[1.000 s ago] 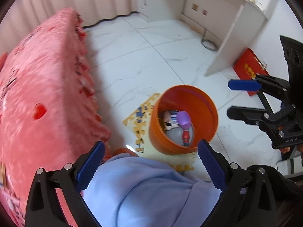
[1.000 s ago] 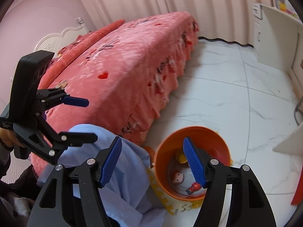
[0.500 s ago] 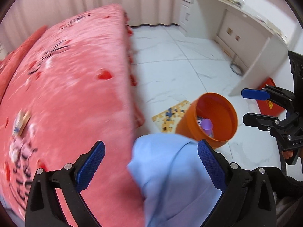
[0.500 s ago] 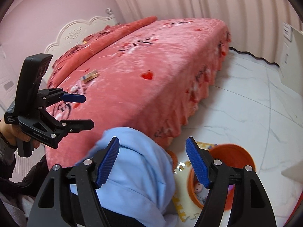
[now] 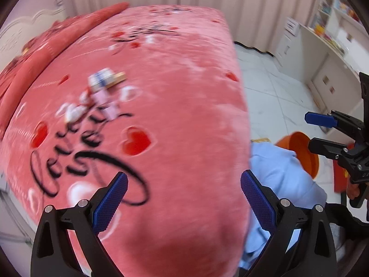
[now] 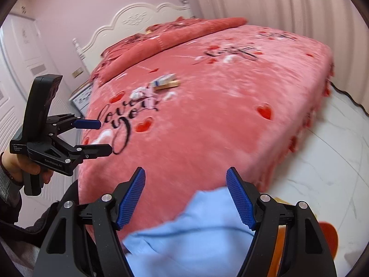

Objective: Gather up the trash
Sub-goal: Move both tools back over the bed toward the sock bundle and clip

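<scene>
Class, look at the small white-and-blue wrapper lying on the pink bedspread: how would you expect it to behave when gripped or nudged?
The white-and-blue wrapper looks thin and flat, so probably light and floppy. Lying on the plush bedspread, it may sink into the pile, so pinching it cleanly could be hard. A nudge would likely slide it; it seems unlikely to roll.

Left gripper [image 5: 183, 192] hangs over the pink bedspread [image 5: 161, 106] w/ jaws wide apart, nothing btwn them. Few bits of trash [image 5: 105, 85] lie mid-bed, pretty blurry tbh. Right gripper [image 5: 316, 133] is at the right edge, jaws apart too, in front of the orange bin [image 5: 302, 152] on the floor. Light blue fabric [image 5: 279, 177] just beside the bin.
</scene>
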Motion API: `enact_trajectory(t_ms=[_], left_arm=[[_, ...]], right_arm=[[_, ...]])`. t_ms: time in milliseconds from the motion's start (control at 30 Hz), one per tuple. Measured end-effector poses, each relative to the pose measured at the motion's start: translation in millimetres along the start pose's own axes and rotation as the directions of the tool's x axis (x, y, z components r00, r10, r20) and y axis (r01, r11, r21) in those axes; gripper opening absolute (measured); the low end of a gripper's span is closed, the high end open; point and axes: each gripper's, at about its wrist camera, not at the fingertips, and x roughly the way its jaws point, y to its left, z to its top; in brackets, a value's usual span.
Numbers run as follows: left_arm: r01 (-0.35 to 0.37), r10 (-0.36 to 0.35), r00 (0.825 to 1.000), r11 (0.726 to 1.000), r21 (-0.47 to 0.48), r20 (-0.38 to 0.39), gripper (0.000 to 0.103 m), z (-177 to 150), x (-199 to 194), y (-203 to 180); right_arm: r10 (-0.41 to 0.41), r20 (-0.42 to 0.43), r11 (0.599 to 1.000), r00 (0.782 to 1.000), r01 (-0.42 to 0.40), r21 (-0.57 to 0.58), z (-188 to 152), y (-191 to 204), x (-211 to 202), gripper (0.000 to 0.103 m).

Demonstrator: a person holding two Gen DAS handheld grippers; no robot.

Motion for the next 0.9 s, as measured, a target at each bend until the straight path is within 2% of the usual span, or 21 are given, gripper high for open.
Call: enact_trajectory(t_ms=[200,367,700,900], left_arm=[[-0.033,0.033,0.999,0.997,-0.066,0.0,0.097,-9,-4,52],[-0.054,0.054,0.999,0.996,-0.068,0.0,0.097,-1,-2,85],[-0.059,0.06,0.998,0.998,0.01,-0.014,0.097,32,28,139],[-0.011,0.011,1.0,0.998,0.063,-0.015,0.097,57,57,170]], right_arm=[[0.061,-0.018,0.996,0.998,-0.062,-0.07,35,38,41,0.072],[0.087,-0.036,0.99,0.996,-0.091,-0.111,59,62,71,0.073],[0.099,-0.054,0.982,0.994,-0.106,-0.155,104,84,131,0.072],[0.104,-0.074,0.982,0.992,-0.114,-0.152,126,84,175,0.073]])
